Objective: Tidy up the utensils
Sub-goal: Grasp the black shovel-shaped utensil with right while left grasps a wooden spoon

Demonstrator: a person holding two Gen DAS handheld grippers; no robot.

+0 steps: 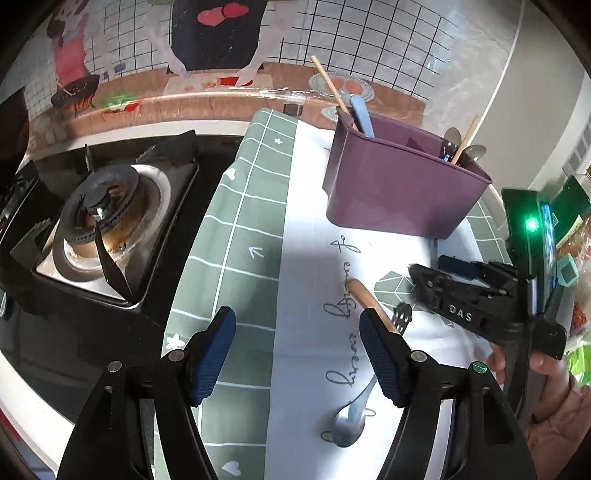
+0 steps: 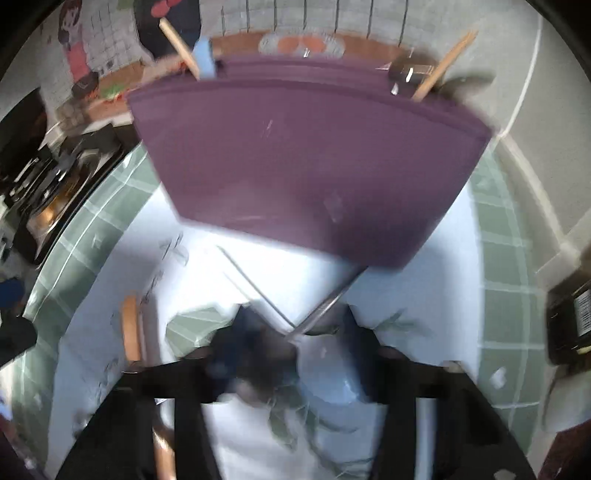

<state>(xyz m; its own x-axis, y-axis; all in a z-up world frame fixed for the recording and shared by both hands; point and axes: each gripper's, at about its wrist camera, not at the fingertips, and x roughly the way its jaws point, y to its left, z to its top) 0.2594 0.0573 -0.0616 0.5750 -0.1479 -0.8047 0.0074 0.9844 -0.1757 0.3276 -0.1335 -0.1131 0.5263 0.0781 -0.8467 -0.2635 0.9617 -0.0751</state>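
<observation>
A purple utensil holder [image 1: 402, 184] stands on the cloth with chopsticks, spoons and a blue handle in it; it fills the blurred right wrist view [image 2: 306, 170]. My left gripper [image 1: 297, 350] is open and empty above the cloth. A wooden-handled slotted utensil [image 1: 369, 301] lies by its right finger and a metal spoon [image 1: 351, 421] lies below. My right gripper [image 2: 295, 328] is low before the holder, and a thin metal utensil [image 2: 332, 299] sits between its fingers; the grip is blurred. It also shows in the left wrist view [image 1: 417, 273].
A gas stove burner [image 1: 107, 214] sits left of the green-and-white cloth [image 1: 240, 240]. A tiled wall with cartoon stickers [image 1: 214, 33] runs behind. A dark box [image 2: 569, 321] stands at the far right.
</observation>
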